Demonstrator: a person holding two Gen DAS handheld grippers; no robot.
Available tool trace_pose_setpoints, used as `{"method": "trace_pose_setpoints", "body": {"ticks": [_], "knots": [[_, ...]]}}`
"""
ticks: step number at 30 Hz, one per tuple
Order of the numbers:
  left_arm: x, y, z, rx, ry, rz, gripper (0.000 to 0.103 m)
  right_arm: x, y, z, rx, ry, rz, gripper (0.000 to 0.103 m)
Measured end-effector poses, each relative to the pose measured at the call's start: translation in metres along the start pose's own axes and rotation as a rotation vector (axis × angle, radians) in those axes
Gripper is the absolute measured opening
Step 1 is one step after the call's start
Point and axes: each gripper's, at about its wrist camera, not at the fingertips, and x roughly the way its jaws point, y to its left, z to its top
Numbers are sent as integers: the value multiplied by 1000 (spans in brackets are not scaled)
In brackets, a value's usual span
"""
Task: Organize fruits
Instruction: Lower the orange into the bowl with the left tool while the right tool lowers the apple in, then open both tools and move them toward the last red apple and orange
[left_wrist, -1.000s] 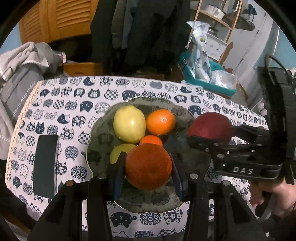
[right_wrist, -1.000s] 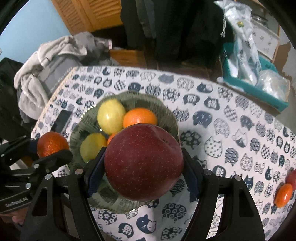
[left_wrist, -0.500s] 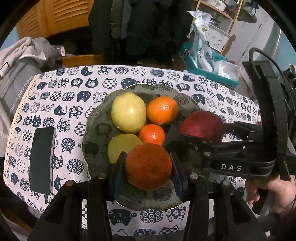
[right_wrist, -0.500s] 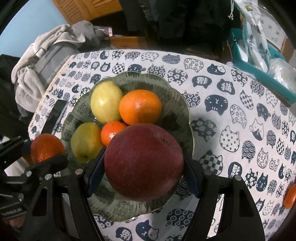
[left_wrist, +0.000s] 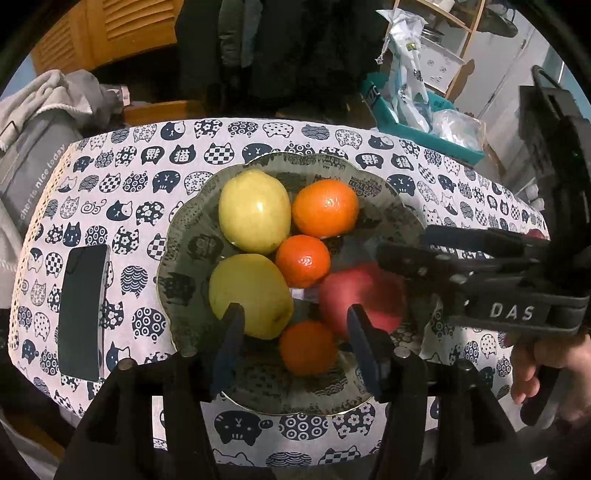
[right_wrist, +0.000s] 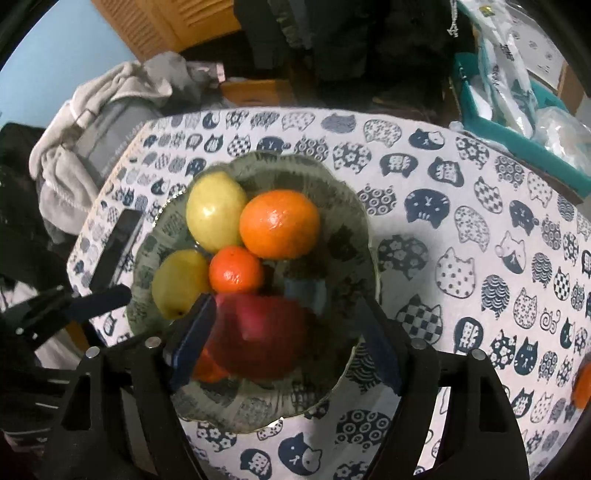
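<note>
A dark patterned bowl (left_wrist: 184, 236) (right_wrist: 347, 206) on the cat-print tablecloth holds two yellow fruits (left_wrist: 255, 210), a big orange (left_wrist: 325, 208) and a small mandarin (left_wrist: 303, 260). My left gripper (left_wrist: 295, 325) is open above the bowl's near side; an orange (left_wrist: 308, 347), blurred, lies in the bowl between its fingers. My right gripper (right_wrist: 284, 321) is open too; the red apple (right_wrist: 258, 336) (left_wrist: 360, 295), blurred, sits in the bowl between its fingers. The right gripper's fingers (left_wrist: 443, 254) reach in from the right in the left wrist view.
A black phone (left_wrist: 81, 310) lies on the cloth left of the bowl. An orange fruit (right_wrist: 583, 384) lies at the table's right edge. A teal bin with plastic bags (left_wrist: 424, 122) stands behind the table; grey clothing (right_wrist: 92, 147) is piled at the left.
Both grippers moved in over the bowl and opened. The orange dropped from the left gripper and the red apple from the right gripper into the bowl.
</note>
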Motion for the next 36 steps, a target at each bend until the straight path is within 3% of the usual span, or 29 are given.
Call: {"method": "trace_pose_setpoints", "body": {"ticks": [16,29,36], "knots": [[-23,-24,7,22,-58,-19,64,-68,-5,-7,-34,-132,-106,80],[-67,-76,12,109,-169,-75,72,-146,-20,-21,3,-259,-170,80],[-76,-99,14,141,-192,-92,74,-180,-37,-34,35,-309,-206,80]]}}
